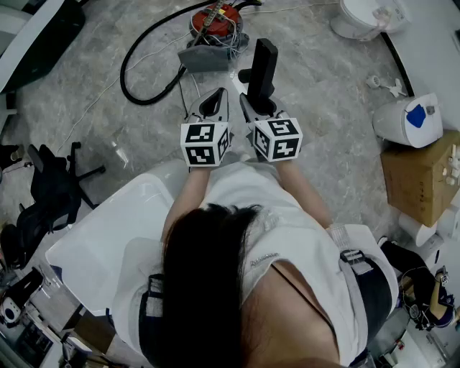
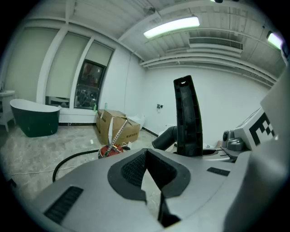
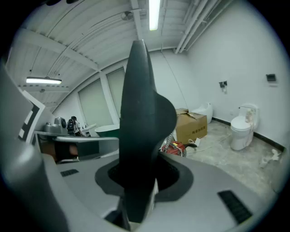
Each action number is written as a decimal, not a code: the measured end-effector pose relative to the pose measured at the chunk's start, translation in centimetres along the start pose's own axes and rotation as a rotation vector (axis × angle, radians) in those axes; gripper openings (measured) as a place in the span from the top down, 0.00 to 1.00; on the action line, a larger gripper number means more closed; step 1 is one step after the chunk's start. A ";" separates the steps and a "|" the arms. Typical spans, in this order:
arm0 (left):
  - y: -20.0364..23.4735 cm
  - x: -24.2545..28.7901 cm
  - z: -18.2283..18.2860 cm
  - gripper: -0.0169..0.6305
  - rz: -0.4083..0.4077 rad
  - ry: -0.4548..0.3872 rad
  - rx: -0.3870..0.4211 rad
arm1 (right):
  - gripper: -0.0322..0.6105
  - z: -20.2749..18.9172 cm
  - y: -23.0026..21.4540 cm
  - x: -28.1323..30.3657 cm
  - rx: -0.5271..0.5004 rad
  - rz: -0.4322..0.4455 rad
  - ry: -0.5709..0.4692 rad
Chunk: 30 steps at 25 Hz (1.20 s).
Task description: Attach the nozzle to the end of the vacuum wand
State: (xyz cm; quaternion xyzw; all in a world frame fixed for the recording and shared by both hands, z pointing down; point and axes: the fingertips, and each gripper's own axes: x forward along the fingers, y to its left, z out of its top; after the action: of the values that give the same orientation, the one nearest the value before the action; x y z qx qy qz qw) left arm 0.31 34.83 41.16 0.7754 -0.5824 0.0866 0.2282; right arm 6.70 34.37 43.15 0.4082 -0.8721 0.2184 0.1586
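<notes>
Since the nozzle [image 1: 262, 68] has to be steered onto a tube end, my right gripper [image 1: 256, 108] grips it by its lower part. The jaws are narrowed onto the black plastic, and the long flat tip stands up and away from me. That grip leaves the rest of the piece free. A short round stub branches off its side toward my left gripper [image 1: 214, 106], and I judge that to be the socket meant for the wand.

The left gripper sits just beside the right, jaws fully together with nothing between them, so it is free for whatever must be fetched. Both grippers are raised in front of my body over the stone floor [image 1: 323, 165].

The red vacuum canister [image 1: 215, 21] lies farther out on that floor, well apart from the nozzle. Its black hose [image 1: 136, 68] loops off to the left, and a grey part [image 1: 205, 56] lies against it. I cannot pick out the wand with certainty in any view, so by my reading the joining has not begun.

As I reckon it, 1 hand must bring that tube up and steady it while the right lines up the socket. A slack pinch on smooth plastic could let the nozzle twist when pushed.
</notes>
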 end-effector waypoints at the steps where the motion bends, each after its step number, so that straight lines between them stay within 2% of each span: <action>1: 0.0 0.0 0.1 0.97 -0.001 -0.003 0.001 | 0.76 0.1 0.0 0.1 -0.007 -0.004 0.000; 23: 3.9 1.4 1.1 0.97 -0.053 0.016 0.022 | 0.76 1.9 -0.3 3.5 0.033 -0.104 -0.022; 30: 6.0 1.6 2.7 0.97 -0.052 -0.034 0.019 | 0.76 2.6 -0.5 4.5 0.033 -0.145 -0.023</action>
State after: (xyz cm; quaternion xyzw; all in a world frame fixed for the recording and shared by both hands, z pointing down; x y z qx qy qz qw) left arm -5.24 30.88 40.92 0.7936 -0.5652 0.0727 0.2131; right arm 4.02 29.88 43.14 0.4752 -0.8383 0.2160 0.1571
